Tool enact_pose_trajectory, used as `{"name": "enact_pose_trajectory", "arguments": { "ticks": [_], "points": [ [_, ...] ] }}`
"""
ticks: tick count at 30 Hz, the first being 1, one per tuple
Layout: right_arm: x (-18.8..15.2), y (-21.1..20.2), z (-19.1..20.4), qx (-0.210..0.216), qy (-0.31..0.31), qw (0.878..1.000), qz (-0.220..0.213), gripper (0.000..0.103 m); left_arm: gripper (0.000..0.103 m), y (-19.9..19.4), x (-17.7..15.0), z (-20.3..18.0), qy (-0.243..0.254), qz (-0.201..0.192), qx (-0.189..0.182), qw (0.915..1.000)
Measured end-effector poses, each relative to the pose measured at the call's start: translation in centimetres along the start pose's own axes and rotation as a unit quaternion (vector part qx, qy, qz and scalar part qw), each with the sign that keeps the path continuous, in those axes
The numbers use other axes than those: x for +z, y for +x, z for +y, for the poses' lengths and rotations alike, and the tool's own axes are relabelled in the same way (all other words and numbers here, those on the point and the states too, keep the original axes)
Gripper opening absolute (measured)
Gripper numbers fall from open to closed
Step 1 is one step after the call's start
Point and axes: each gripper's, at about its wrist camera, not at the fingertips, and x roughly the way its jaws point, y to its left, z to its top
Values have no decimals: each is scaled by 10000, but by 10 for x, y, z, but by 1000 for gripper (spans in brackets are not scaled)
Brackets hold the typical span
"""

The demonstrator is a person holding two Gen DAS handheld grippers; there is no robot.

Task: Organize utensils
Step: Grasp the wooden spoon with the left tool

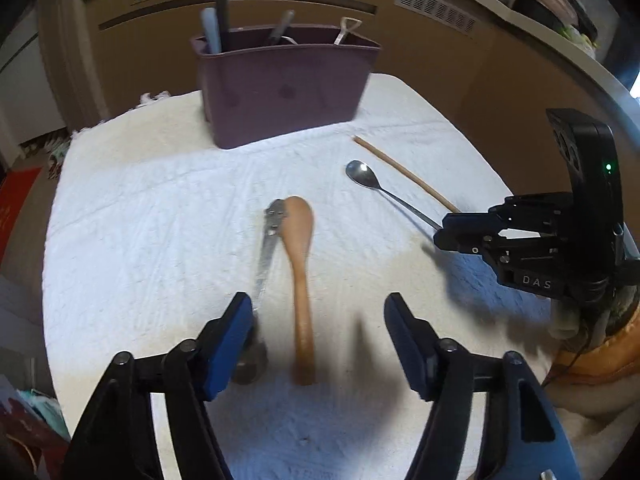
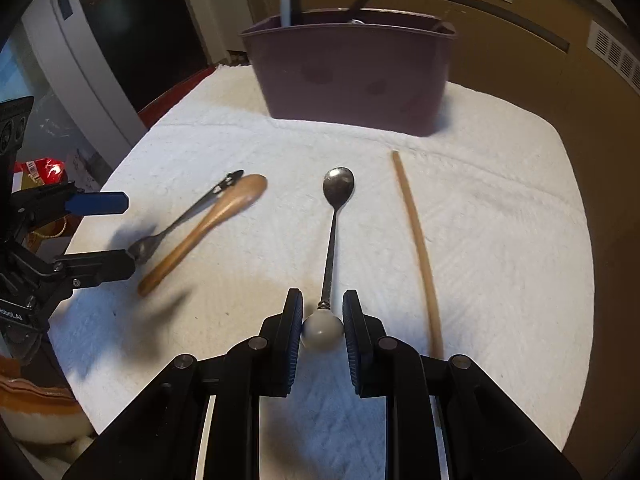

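A purple utensil caddy (image 1: 280,88) (image 2: 352,72) stands at the far side of the white towel and holds several utensils. A wooden spoon (image 1: 301,276) (image 2: 204,228) lies mid-table, with a metal tool (image 1: 266,256) (image 2: 188,212) beside it on its left. My left gripper (image 1: 320,320) (image 2: 112,232) is open, its fingers on either side of the wooden spoon's handle. My right gripper (image 2: 322,320) (image 1: 444,236) is shut on the white ball end of a metal spoon (image 2: 334,220) (image 1: 384,192). A wooden chopstick (image 1: 404,172) (image 2: 418,248) lies to the right.
The white towel (image 1: 160,200) (image 2: 500,240) covers the table. Brown cabinet walls rise behind the caddy. A shelf with dishes (image 1: 536,4) runs at the upper right. A red packet (image 2: 40,170) lies off the table's left edge.
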Motion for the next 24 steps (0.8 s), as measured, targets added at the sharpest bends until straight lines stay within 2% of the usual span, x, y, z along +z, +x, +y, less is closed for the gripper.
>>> {"name": "enact_pose_trajectory", "arguments": {
  "ticks": [3, 7, 11, 15, 17, 24],
  "points": [
    [-13, -4, -8, 2, 86, 10000, 4, 21, 56, 18, 11, -7, 85, 216, -131, 9996],
    [-27, -2, -11, 23, 123, 9999, 22, 21, 55, 39, 26, 6, -218, 387, -144, 9989],
    [-38, -6, -10, 29, 77, 9999, -98, 22, 53, 61, 43, 20, -428, 535, 47, 9976],
    [-41, -6, -7, 43, 56, 9998, -163, 22, 51, 74, 60, 24, -519, 508, 153, 9972],
    [-41, -7, -7, 61, 60, 9998, -190, 22, 50, 80, 67, 22, -469, 532, 233, 9972],
    [-44, -18, -8, -10, -49, 9994, -338, 22, 44, 89, 68, 3, 299, 739, 724, 9942]
  ]
}}
